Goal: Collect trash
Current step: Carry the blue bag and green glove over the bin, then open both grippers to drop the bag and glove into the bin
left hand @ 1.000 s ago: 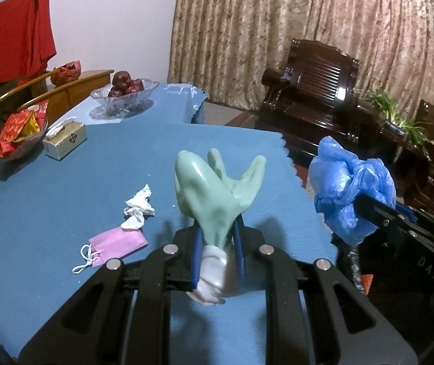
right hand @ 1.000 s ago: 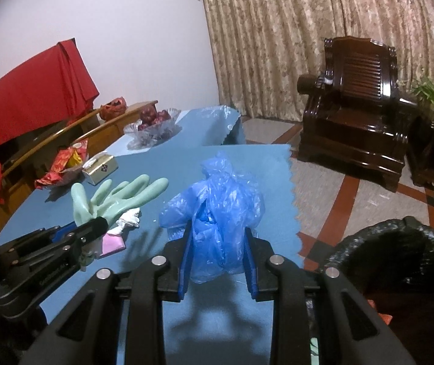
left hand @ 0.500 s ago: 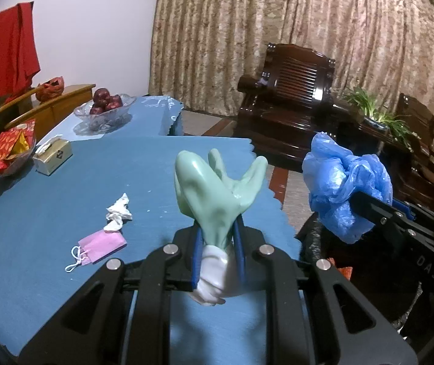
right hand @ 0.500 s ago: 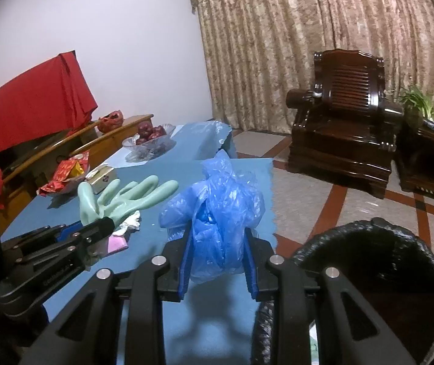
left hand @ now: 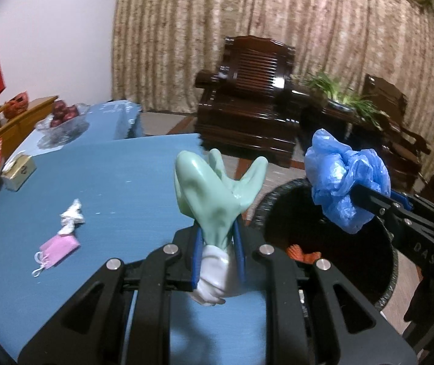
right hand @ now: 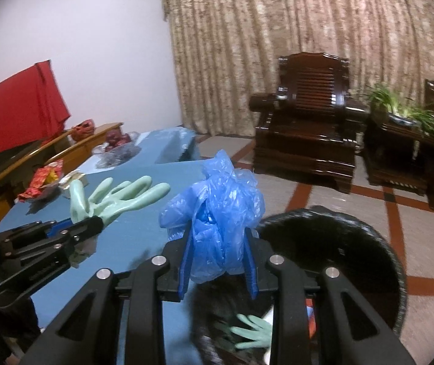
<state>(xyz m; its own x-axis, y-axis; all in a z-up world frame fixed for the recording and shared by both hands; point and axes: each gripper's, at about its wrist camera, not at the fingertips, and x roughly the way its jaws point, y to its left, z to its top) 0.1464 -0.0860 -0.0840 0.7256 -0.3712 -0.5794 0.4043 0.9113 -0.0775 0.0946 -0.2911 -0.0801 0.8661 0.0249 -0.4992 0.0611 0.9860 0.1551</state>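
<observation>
The collecting is partway done. The left gripper [left hand: 217, 261] has its jaws closed on the cuff of a pale green rubber glove [left hand: 214, 188], which stands up between them, held above the near edge of the bench [left hand: 119, 182]. The right gripper [right hand: 218, 261] has its jaws clamped on a crumpled blue plastic bag [right hand: 217, 200], carried over the near rim of the black bin [right hand: 369, 243] that stands on the floor beside the bench. The bin already holds some trash: a second green glove [right hand: 253, 331] lies inside, along with something orange [left hand: 303, 254] (too small to identify). Neither held piece has been let go yet. Left on the blue cloth are a crumpled white tissue [left hand: 72, 217] and, just beside it, a pink face mask [left hand: 57, 248], so at least one more trip looks necessary.

Compared with a second ago, both grippers have swung away from the middle of the bench toward the bin. The bin's opening, then barely visible at the frame edge, now fills the lower right of both views, and the tissue and mask sit further left in the left camera's view.
</observation>
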